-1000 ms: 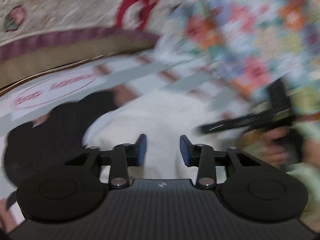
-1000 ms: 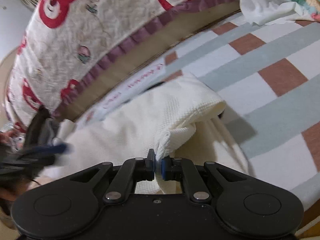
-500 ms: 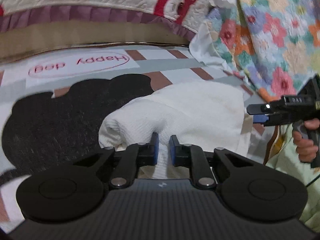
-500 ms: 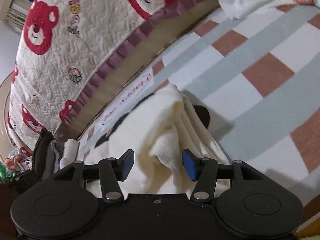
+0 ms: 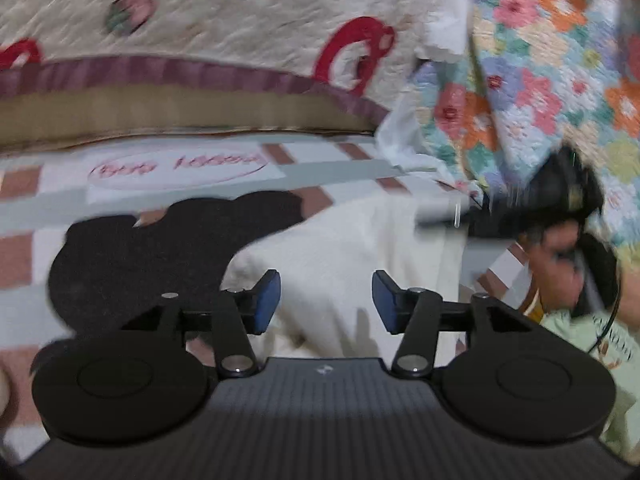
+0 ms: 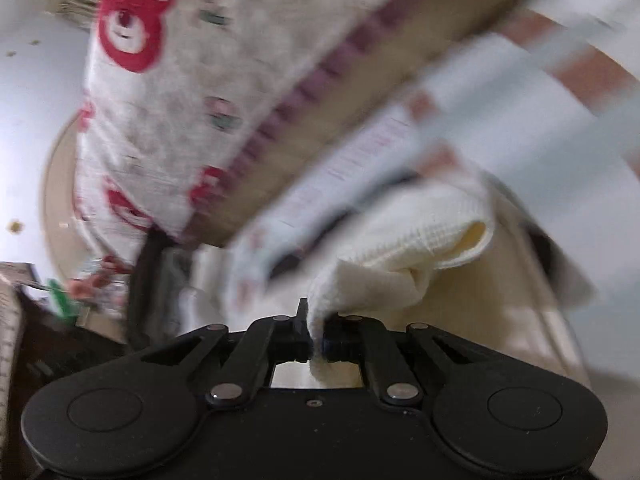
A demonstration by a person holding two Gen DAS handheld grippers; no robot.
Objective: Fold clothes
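R hand-held gripper [image 6: 316, 338] reclosed on cream garment [image 6: 400, 252], lifted | L hand-held gripper [image 5: 325, 300] reopened, garment beneath

I see a checked mat [image 5: 328, 168]; behind it, a bear-print quilt [image 5: 224, 12]; right of the quilt, a floral blanket [image 5: 540, 60].

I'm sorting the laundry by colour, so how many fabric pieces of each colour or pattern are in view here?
Cream garment: 1
Bear-print quilt: 1
Floral blanket: 1
Checked mat with a black shape: 1
Total: 4
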